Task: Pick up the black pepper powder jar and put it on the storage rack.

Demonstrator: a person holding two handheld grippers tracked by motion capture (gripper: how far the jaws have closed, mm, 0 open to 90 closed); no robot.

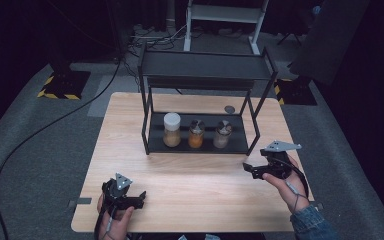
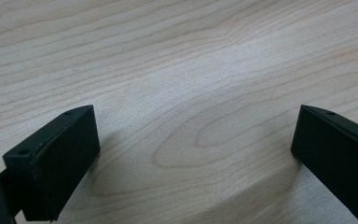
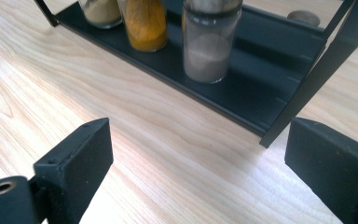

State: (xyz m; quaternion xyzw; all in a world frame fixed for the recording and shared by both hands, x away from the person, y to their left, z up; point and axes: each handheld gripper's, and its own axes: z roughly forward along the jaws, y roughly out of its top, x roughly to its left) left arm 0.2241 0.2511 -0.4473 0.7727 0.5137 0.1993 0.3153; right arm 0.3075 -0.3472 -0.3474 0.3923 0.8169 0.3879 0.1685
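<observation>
A black two-tier wire rack (image 1: 205,70) stands at the back of the wooden table (image 1: 130,165). Its lower shelf (image 3: 279,74) carries three spice jars: a white-lidded tan one (image 1: 171,129), an orange one (image 1: 196,134) and a pale grey one (image 1: 222,134) (image 3: 209,42). My right gripper (image 1: 248,170) (image 3: 198,172) hovers open just off the rack's front right corner, nothing between its jaws. My left gripper (image 1: 141,199) (image 2: 196,158) rests low over bare wood near the front left, open and empty.
A small dark round disc (image 1: 229,109) (image 3: 304,17) lies on the table behind the rack's right side. Cables (image 1: 40,135) run over the grey floor to the left. A white frame (image 1: 225,20) stands behind the table.
</observation>
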